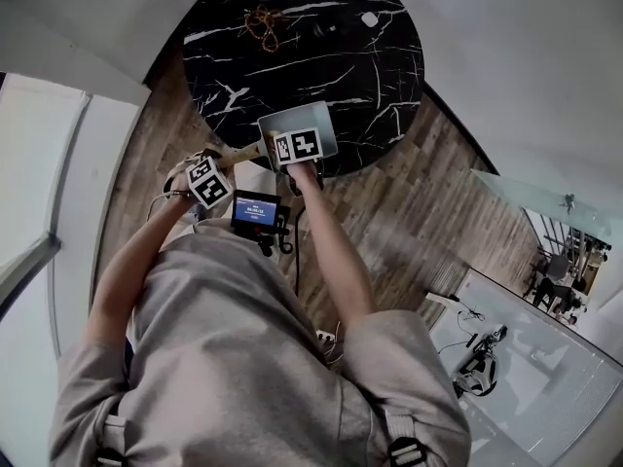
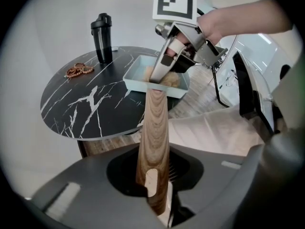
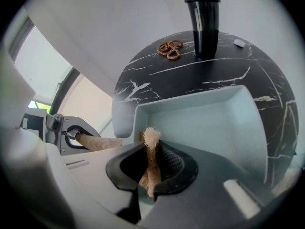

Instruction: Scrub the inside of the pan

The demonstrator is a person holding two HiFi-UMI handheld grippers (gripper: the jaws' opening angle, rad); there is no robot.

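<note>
A pale blue square pan (image 1: 300,123) rests on the near edge of a round black marble table (image 1: 370,56). Its wooden handle (image 2: 153,128) runs back between the jaws of my left gripper (image 2: 157,194), which is shut on it. My right gripper (image 3: 148,175) is shut on a tan fibre scrubber (image 3: 151,140) and hangs over the pan's near left corner (image 3: 143,113). In the left gripper view the right gripper (image 2: 164,73) reaches down into the pan (image 2: 138,78), with the scrubber (image 2: 172,80) against the pan's inside. The left gripper (image 3: 71,136) also shows at the handle's end (image 3: 97,141).
A black shaker bottle (image 2: 101,37) stands at the table's far side, with a string of brown beads (image 2: 78,70) beside it. A small white object (image 3: 239,43) lies near the bottle. A wooden floor (image 1: 409,212) surrounds the table. A white wall runs along the left.
</note>
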